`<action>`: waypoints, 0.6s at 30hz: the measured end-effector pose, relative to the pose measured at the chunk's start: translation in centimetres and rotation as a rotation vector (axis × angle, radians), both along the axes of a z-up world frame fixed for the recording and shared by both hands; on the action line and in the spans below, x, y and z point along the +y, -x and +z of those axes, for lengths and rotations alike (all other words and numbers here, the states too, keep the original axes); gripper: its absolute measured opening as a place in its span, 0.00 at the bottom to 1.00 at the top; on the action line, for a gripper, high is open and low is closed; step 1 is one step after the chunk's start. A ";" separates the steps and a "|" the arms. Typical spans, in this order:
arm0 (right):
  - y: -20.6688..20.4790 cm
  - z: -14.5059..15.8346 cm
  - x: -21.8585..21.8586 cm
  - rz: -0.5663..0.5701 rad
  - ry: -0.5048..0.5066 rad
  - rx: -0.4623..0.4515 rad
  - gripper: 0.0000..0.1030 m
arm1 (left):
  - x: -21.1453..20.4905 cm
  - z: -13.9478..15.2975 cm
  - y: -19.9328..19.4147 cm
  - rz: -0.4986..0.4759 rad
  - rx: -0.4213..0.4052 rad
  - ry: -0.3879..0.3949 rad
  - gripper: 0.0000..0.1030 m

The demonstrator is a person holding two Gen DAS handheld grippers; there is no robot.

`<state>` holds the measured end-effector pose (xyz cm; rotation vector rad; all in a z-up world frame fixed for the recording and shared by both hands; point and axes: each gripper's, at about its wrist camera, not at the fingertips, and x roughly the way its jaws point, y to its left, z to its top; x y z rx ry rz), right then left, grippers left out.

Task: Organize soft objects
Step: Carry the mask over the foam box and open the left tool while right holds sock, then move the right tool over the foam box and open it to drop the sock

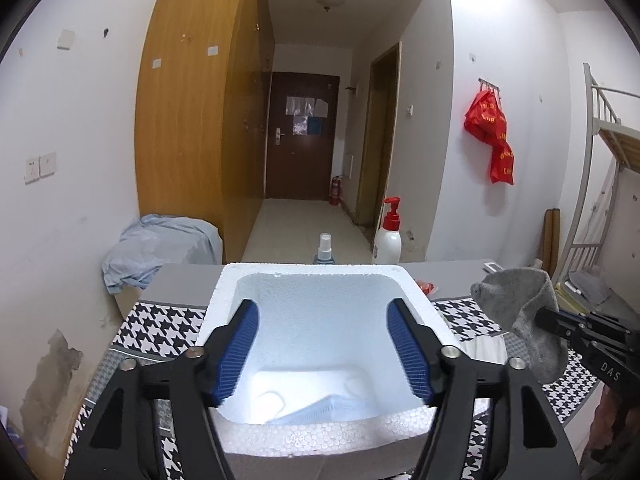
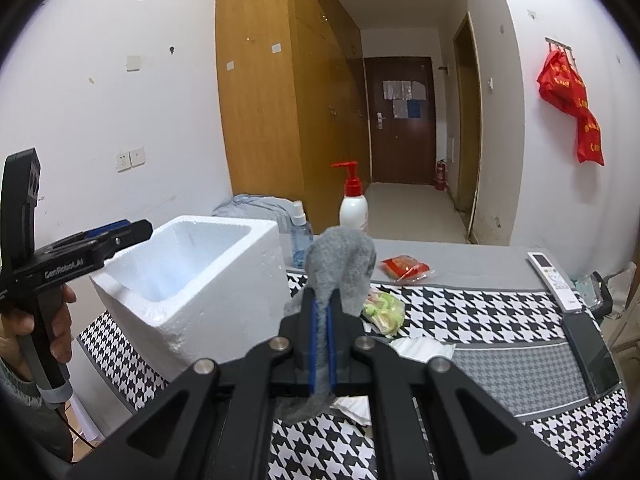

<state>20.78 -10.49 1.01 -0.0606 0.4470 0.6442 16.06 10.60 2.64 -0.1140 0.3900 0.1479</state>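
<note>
A white foam box [image 1: 320, 436] already holds a pale face mask [image 1: 316, 412], the left gripper [image 1: 322, 344] is spread empty above it, and the right gripper [image 2: 322, 316] pinches a grey sock [image 2: 344, 264] beside the box, not yet dropped in.

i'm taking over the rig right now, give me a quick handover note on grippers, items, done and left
Left gripper: open, empty, held over the white foam box.
Right gripper: shut on the grey knit sock, held above the houndstooth tablecloth right of the box.
Done: a light blue face mask lies in the box.
Left: the sock goes into the box; judging by the view, the white folded cloth on the tablecloth may follow.
</note>
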 end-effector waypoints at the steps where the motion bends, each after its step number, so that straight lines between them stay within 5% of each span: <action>1: 0.0 0.0 0.1 0.001 -0.001 -0.001 0.06 | 0.1 0.0 0.1 -0.002 -0.005 0.001 0.79; 8: 0.5 0.9 0.9 0.020 -0.006 -0.025 0.06 | 0.7 0.8 2.0 0.036 -0.067 0.005 0.96; 18: 1.5 2.4 2.3 0.048 -0.017 -0.066 0.06 | 1.7 1.1 3.3 0.067 -0.079 0.003 0.99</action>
